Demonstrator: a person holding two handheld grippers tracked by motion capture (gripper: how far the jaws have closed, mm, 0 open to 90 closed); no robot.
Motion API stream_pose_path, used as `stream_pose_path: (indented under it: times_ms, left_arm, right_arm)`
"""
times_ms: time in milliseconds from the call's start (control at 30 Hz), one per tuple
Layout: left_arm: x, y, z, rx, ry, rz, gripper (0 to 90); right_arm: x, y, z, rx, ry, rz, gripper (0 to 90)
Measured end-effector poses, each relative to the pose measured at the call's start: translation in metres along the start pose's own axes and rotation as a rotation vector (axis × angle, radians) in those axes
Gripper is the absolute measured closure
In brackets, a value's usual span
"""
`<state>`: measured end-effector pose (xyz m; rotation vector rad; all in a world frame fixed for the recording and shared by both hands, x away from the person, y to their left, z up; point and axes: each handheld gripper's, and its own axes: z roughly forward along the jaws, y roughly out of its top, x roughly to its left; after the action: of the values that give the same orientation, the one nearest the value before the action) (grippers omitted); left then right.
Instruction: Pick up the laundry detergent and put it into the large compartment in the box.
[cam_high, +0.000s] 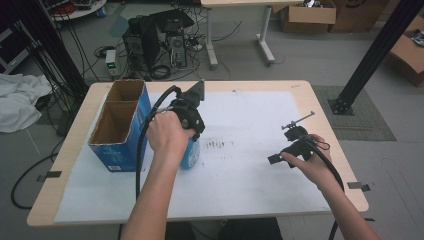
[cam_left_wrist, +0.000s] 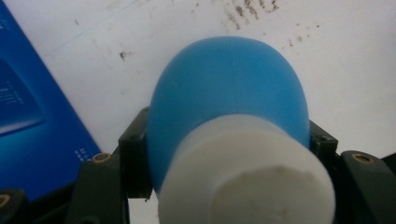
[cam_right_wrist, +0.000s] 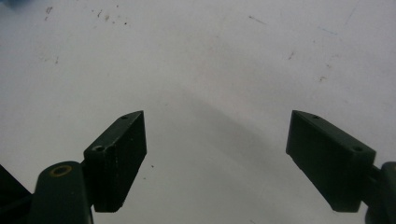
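Observation:
A blue rounded bottle with a white cap sits between the jaws of my left gripper, which is shut on its sides just below the cap. In the high view that bottle stands on the white sheet right beside the blue box, under my left gripper. At the right of the table my right gripper hovers low over bare white paper. Its jaws are wide apart in the right gripper view, and nothing lies between the right gripper fingers.
A blue cardboard box with two open compartments stands at the table's left, touching distance from the bottle. The white sheet carries dark smudges near the middle. Cables, computer cases and cardboard boxes lie on the floor beyond the table's far edge.

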<state>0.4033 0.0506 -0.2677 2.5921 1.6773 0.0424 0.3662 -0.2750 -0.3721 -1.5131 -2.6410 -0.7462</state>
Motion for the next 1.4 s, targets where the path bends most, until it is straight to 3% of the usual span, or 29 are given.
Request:
stream_pose_path:
  times_ms: [133, 233, 333, 367, 400, 467, 500, 600, 700, 800, 833, 867, 900, 1000, 1067, 1200, 1400]
  left_arm:
    - [0.003, -0.001, -0.017, -0.007, -0.004, -0.004, 38.1]
    - [0.008, -0.002, -0.039, -0.018, -0.001, -0.014, 38.1]
    - [0.017, -0.007, -0.070, -0.050, 0.014, -0.035, 38.0]
    - [0.017, -0.007, -0.070, -0.050, 0.014, -0.035, 38.1]
    - [0.023, -0.009, -0.087, -0.059, 0.022, -0.049, 38.1]
    - [0.030, -0.013, -0.104, -0.074, 0.029, -0.067, 38.0]
    - [0.030, -0.013, -0.104, -0.074, 0.029, -0.067, 38.0]
    - [0.048, -0.021, -0.134, -0.095, 0.037, -0.098, 38.0]
    - [0.056, -0.025, -0.146, -0.108, 0.040, -0.119, 38.0]
    - [0.079, -0.036, -0.169, -0.135, 0.057, -0.177, 38.0]
    - [0.079, -0.036, -0.169, -0.135, 0.057, -0.177, 38.0]
    - [0.091, -0.041, -0.176, -0.139, 0.064, -0.201, 38.0]
    - [0.091, -0.041, -0.176, -0.139, 0.064, -0.201, 38.0]
    - [0.112, -0.049, -0.184, -0.142, 0.078, -0.252, 38.0]
    - [0.117, -0.051, -0.184, -0.142, 0.080, -0.261, 38.0]
    - [0.137, -0.058, -0.180, -0.131, 0.085, -0.303, 38.0]
    - [0.150, -0.061, -0.170, -0.115, 0.104, -0.326, 38.0]
  right_arm:
    - [0.000, 0.001, -0.001, 0.002, -0.002, -0.006, 20.4]
    - [0.001, 0.002, -0.002, 0.000, -0.001, -0.004, 20.4]
    - [0.002, 0.003, -0.003, -0.002, -0.002, -0.007, 20.5]
    - [0.002, 0.003, -0.003, -0.002, -0.002, -0.007, 20.5]
    - [0.002, 0.003, -0.005, -0.002, -0.003, -0.009, 20.5]
    - [0.002, 0.004, -0.005, -0.002, -0.004, -0.014, 20.5]
    - [0.002, 0.004, -0.005, -0.002, -0.004, -0.014, 20.5]
    - [0.003, 0.005, -0.006, -0.006, -0.004, -0.012, 20.5]
    - [0.003, 0.006, -0.007, -0.006, -0.006, -0.016, 20.5]
    - [0.003, 0.007, -0.007, -0.006, -0.006, -0.017, 20.6]
    - [0.002, 0.007, -0.008, -0.005, -0.008, -0.020, 20.5]
    - [0.003, 0.008, -0.008, -0.007, -0.010, -0.013, 20.5]
    - [0.003, 0.008, -0.008, -0.007, -0.010, -0.013, 20.5]
    - [0.001, 0.008, -0.009, -0.007, -0.013, -0.010, 20.7]
    - [0.001, 0.008, -0.010, -0.006, -0.013, -0.013, 20.7]
    - [0.000, 0.008, -0.008, -0.003, -0.018, 0.000, 20.7]
    - [-0.002, 0.007, -0.008, 0.000, -0.025, 0.005, 20.8]
